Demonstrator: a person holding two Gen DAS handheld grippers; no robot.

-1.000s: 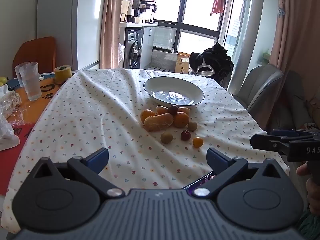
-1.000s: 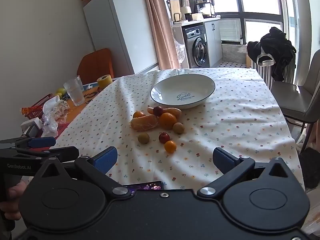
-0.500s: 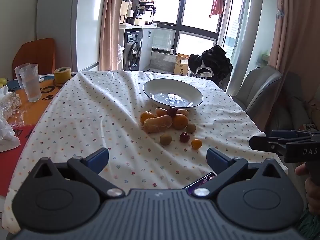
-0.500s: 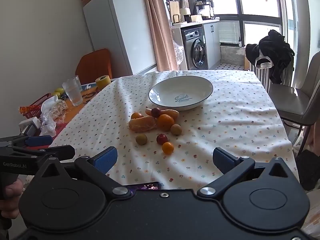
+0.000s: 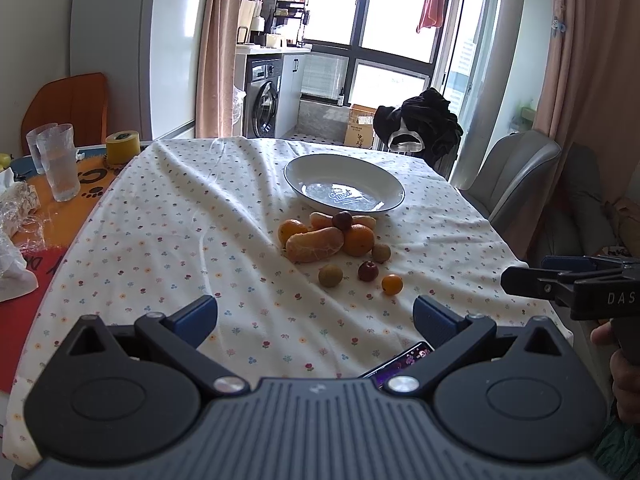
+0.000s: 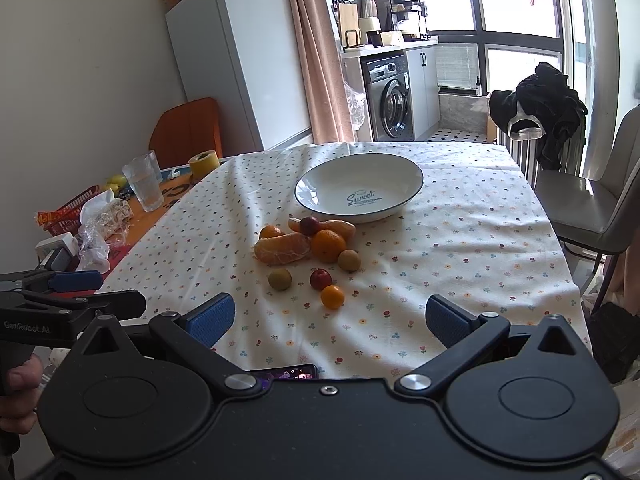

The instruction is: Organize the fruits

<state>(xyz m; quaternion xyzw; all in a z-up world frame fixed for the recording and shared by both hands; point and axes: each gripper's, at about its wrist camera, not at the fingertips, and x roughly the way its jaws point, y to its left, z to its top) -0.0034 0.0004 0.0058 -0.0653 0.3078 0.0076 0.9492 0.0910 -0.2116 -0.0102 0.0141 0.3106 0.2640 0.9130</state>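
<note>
A white bowl [image 5: 344, 190] [image 6: 359, 188] stands empty on the flowered tablecloth [image 5: 192, 240]. In front of it lies a cluster of fruit: a large orange piece [image 5: 316, 245] [image 6: 283, 250], a round orange [image 5: 358, 239] [image 6: 329, 245], a dark plum [image 5: 342, 221], two greenish fruits [image 5: 330, 275] [image 6: 280, 279], a small red fruit [image 5: 368, 271] [image 6: 320, 279] and a small orange one [image 5: 391, 283] [image 6: 333, 296]. My left gripper [image 5: 315, 316] is open and empty, near the table's front edge. My right gripper [image 6: 330, 318] is open and empty too, also short of the fruit.
A phone [image 5: 400, 362] [image 6: 286, 374] lies at the table's front edge. Glasses [image 5: 60, 160], yellow tape [image 5: 122, 146] and wrappers [image 6: 104, 220] sit on the left. Grey chairs [image 6: 592, 200] stand on the right. Each gripper shows at the edge of the other's view.
Both grippers have drawn back and risen slightly; the fruit and bowl sit a little higher in the views. Jaws stayed open. Nothing on the table moved.
</note>
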